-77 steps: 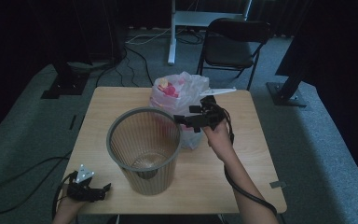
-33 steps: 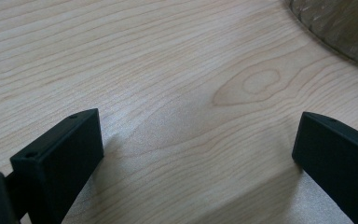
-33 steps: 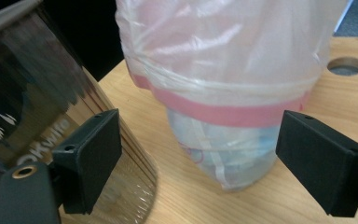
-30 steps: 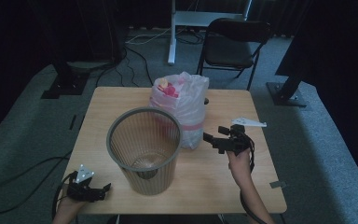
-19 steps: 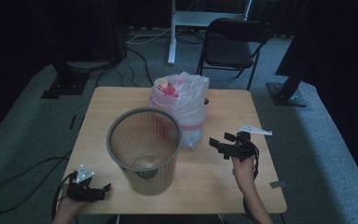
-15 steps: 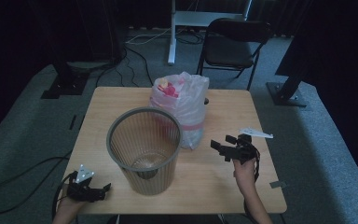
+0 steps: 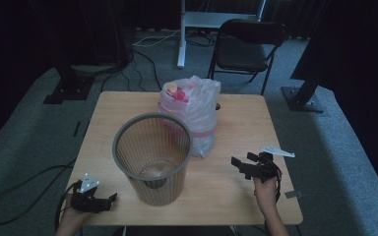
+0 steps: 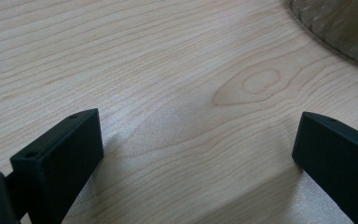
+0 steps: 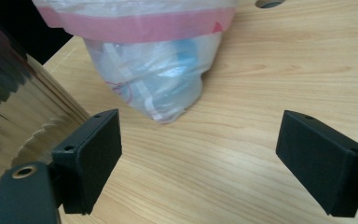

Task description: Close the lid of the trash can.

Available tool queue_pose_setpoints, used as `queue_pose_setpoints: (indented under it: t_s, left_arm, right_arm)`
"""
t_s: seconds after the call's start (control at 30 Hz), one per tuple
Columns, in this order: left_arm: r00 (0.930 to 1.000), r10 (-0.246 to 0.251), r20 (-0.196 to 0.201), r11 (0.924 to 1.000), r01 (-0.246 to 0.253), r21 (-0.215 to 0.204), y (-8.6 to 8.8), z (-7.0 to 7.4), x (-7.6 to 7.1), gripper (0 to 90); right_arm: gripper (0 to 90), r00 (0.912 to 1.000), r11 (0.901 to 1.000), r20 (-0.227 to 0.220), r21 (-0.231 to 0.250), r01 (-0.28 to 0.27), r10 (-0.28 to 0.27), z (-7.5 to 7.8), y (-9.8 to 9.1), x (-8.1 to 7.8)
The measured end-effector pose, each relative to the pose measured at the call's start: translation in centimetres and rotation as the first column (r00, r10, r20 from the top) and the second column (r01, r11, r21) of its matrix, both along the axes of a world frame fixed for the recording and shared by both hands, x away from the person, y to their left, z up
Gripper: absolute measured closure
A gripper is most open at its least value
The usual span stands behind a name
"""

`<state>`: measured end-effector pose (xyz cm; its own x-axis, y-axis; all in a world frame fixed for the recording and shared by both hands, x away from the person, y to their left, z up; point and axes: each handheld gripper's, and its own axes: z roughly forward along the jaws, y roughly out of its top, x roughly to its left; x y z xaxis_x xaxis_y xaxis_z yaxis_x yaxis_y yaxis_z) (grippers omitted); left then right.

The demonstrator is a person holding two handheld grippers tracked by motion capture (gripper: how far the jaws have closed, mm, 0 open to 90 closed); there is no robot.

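Beside the ribbed round bin (image 7: 152, 157) sits a crinkly translucent bag (image 7: 193, 114).

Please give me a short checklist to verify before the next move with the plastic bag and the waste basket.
1. Right tongs open, nothing between the jaws: ok.
2. Left tongs open and resting near the table's front corner: ok.
3. Plastic bag standing upright behind the basket: ok.
4. Waste basket upright, mouth open: ok.
5. Bag tied shut at its top: cannot tell.
6. Right tongs pointed at the bag's lower part, apart from it: ok.
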<state>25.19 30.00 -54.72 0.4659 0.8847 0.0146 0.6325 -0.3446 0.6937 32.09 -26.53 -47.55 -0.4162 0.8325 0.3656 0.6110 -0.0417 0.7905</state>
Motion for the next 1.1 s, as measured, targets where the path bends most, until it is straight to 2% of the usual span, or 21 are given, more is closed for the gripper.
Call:
queue_pose_setpoints:
  t_s: [0.33, 0.47, 0.63, 0.97, 1.1]
  left_arm:
    - [1.0, 0.0, 0.0, 1.0, 0.0, -0.001, 0.0, 0.0, 0.0, 1.8]
    - [1.0, 0.0, 0.0, 1.0, 0.0, -0.002, 0.0, 0.0, 0.0, 1.8]
    - [1.0, 0.0, 0.0, 1.0, 0.0, -0.004, 0.1, 0.0, 0.0, 1.8]
    - [1.0, 0.001, 0.0, 1.0, -0.001, -0.006, 0.1, 0.0, 0.0, 1.8]
    - [1.0, 0.002, -0.001, 1.0, -0.002, -0.008, 0.1, 0.0, 0.0, 1.8]
  right_arm:
    - [13.5, 0.9988, 0.9991, -0.036, -0.029, 0.032, -0.033, -1.3, -1.5, -0.8]
    - [13.5, 0.9983, 0.999, -0.05, -0.035, 0.027, -0.028, -2.0, -2.0, -1.1]
    - [13.4, 0.9988, 0.9992, -0.047, -0.038, 0.01, -0.012, -2.7, -2.7, -1.6]
    - [13.5, 0.9977, 0.9979, -0.057, -0.057, 0.032, -0.035, -3.9, -3.9, -2.4]
    - [13.3, 0.9974, 0.9957, -0.061, -0.087, 0.032, -0.038, -4.3, -4.3, -2.6]
